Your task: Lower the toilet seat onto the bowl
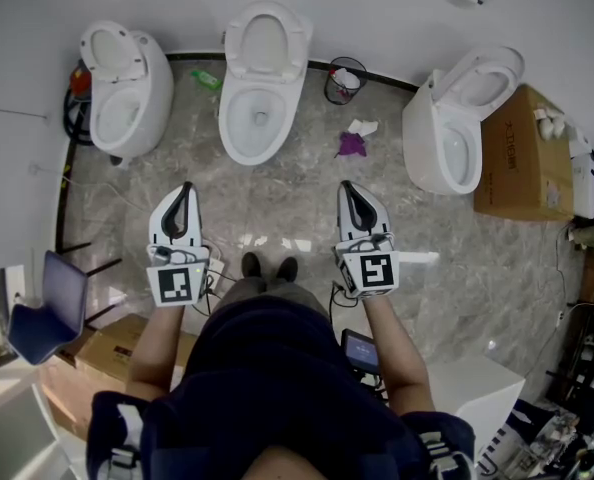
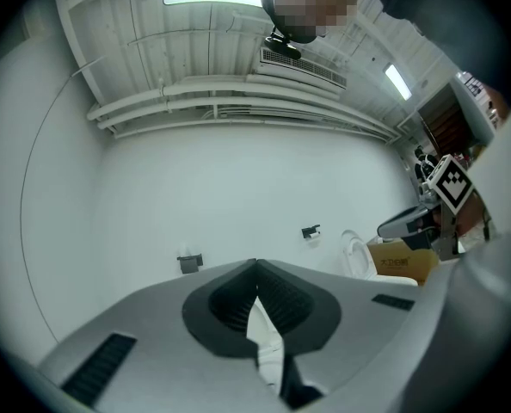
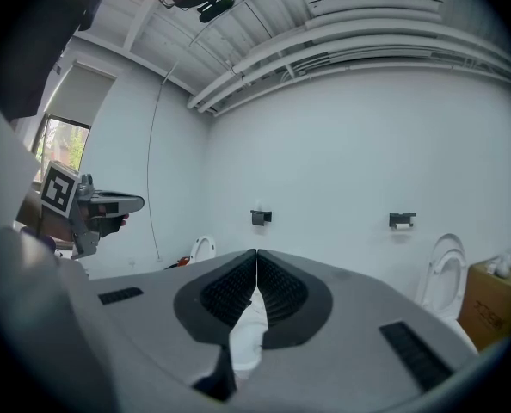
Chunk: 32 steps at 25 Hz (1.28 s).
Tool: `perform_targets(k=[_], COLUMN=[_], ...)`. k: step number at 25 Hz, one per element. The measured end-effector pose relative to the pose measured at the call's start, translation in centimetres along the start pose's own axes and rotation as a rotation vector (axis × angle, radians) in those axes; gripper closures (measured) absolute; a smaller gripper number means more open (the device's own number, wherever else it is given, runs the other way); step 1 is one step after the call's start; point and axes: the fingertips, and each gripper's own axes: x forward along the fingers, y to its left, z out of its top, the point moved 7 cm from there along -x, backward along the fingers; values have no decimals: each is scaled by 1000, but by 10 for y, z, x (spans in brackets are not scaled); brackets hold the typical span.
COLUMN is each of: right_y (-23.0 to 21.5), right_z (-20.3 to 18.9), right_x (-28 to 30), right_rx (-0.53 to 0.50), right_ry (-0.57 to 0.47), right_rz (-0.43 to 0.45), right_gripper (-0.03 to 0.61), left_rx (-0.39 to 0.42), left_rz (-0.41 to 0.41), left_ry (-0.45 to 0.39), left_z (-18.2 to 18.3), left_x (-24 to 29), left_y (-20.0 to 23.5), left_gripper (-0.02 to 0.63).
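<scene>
Straight ahead: middle toilet (image 1: 260,118), seat (image 1: 267,40) raised against the wall. Flanked by left toilet (image 1: 127,98) and right toilet (image 1: 455,133), seats up too. Bin (image 1: 345,80), tissue (image 1: 363,126) and purple rag (image 1: 352,146) on the floor to the bowl's right; box (image 1: 522,153) beyond the right toilet. Left gripper (image 1: 185,188) and right gripper (image 1: 345,186) held well short of the bowl, jaws pressed together, pinching nothing.

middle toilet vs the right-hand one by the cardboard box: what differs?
The white ceramic middle toilet faces the person squarely; the white ceramic right toilet sits turned at an angle. A black mesh bin stands beside the middle toilet; a brown cardboard box stands beside the right toilet. Both are white, with seats raised.
</scene>
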Motion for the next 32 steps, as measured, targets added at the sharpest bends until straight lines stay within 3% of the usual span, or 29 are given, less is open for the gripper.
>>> perform_targets(k=[10,16,20,21,23,25,28,32], right_y=[-13,-20,-26,-27,-28,-29,-32,-41], right_z=[0,-2,-3,-3,-1,2,4,4], right_x=[5,10,15,17,19,19,22,25], right_rx=[-14,-36,-67,-71,-81,-92,-101,-97], right_ry=[2,15,25,24,22,18,16,6], right_rz=[29,68,90,99,121,136,156,181], right_gripper=[546,451,351,329,276,249,232,220], left_rx=[8,17,16,11,0,-5,-13,10], left_rz=[4,-11,-24,-29,-47,-60,-62,-73], left_ry=[12,28,34,37,39,33,31,23], left_z=[-1,-6,-9,-10,-11,-10,-8,-5], left_x=[9,16,20,21,26,29,34,41], left_y=[-10,-14,-18,-19,-22,-23,-25,-29], left_gripper=[589,588,586,575,457,397,327,287])
